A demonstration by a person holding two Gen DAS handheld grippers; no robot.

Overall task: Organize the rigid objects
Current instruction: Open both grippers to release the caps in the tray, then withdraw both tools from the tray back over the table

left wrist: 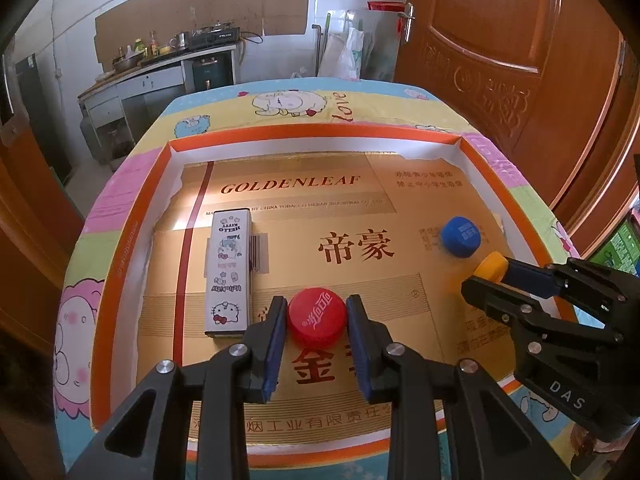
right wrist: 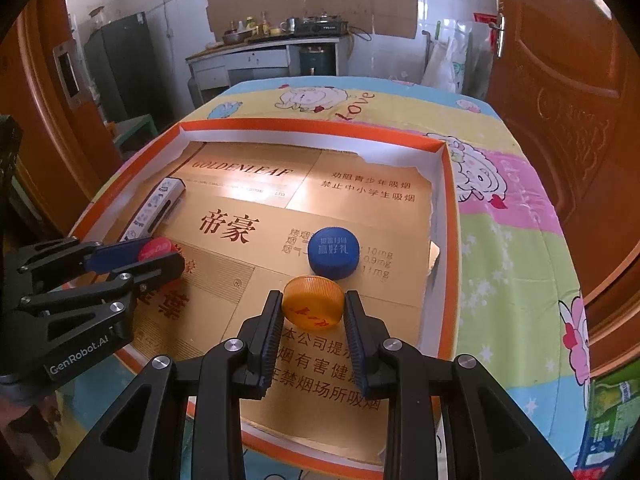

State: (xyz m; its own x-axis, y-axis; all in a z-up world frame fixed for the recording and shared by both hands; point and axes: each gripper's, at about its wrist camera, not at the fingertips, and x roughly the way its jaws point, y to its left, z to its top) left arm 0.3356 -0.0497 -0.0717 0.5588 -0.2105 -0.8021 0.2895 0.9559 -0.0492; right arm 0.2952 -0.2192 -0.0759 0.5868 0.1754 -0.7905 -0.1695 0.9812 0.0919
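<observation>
My left gripper (left wrist: 316, 316) is shut on a red bottle cap (left wrist: 317, 317) inside the orange-rimmed tray (left wrist: 120, 248), just right of a white Hello Kitty box (left wrist: 229, 272). My right gripper (right wrist: 312, 308) is shut on an orange cap (right wrist: 313, 307) near the tray's right side. A blue cap (right wrist: 333, 252) lies just beyond the orange one. In the left wrist view the right gripper (left wrist: 478, 280) with the orange cap (left wrist: 491, 266) is at the right, with the blue cap (left wrist: 460, 237) beyond it. In the right wrist view the left gripper (right wrist: 160, 256) with the red cap (right wrist: 157, 249) is at the left, near the box (right wrist: 158, 204).
The tray is lined with gold cardboard (left wrist: 320, 208) and sits on a table with a cartoon cloth (right wrist: 512, 240). A wooden door (left wrist: 500, 40) stands to the right. A kitchen counter (right wrist: 264, 52) lies beyond the table.
</observation>
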